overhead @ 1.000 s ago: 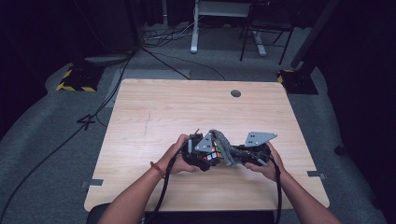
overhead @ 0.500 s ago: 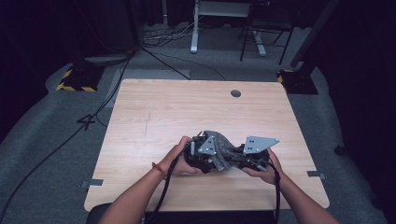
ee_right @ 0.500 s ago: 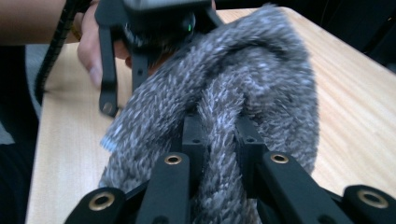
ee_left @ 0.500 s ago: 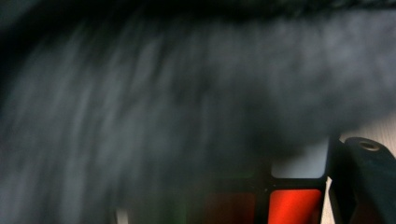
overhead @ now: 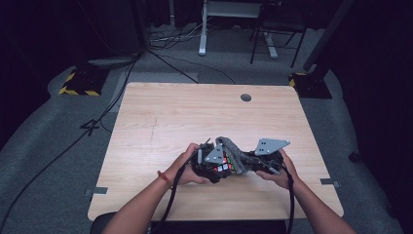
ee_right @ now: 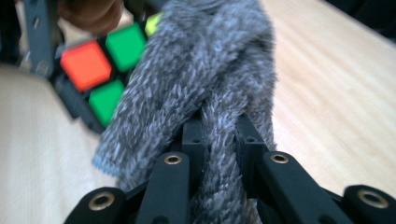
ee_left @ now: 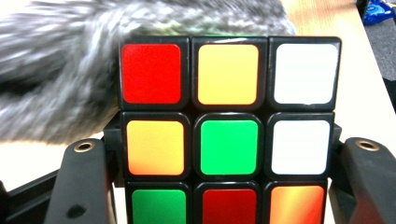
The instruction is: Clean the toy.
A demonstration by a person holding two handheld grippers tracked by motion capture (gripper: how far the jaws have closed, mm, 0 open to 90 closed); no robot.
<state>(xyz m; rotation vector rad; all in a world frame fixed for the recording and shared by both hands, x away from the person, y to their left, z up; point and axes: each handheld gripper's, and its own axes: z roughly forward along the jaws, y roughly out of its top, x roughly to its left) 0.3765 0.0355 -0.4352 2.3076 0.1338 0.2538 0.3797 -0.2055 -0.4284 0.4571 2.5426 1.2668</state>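
Note:
A Rubik's cube (ee_left: 229,130) with red, orange, white and green stickers sits between the two black jaws of my left gripper (ee_left: 229,186), which is shut on its sides. In the high view the cube (overhead: 225,168) is held just above the table's front middle by that left gripper (overhead: 214,165). My right gripper (ee_right: 219,140) is shut on a fuzzy grey cloth (ee_right: 205,70), which drapes against the cube (ee_right: 100,60). From above, the cloth (overhead: 234,152) lies over the cube's top and right side, with the right gripper (overhead: 249,161) close beside it.
The light wooden table (overhead: 195,117) has a round cable hole (overhead: 246,97) near its far edge. Both forearms come in over the front edge. Beyond the table are floor cables (overhead: 165,63), a desk leg (overhead: 202,29) and yellow-black striped bases (overhead: 78,85).
The grey cloth has shifted on the cube: it covered the coloured face half a second ago, and now some stickers show again. Both hands stay in about the same spot.

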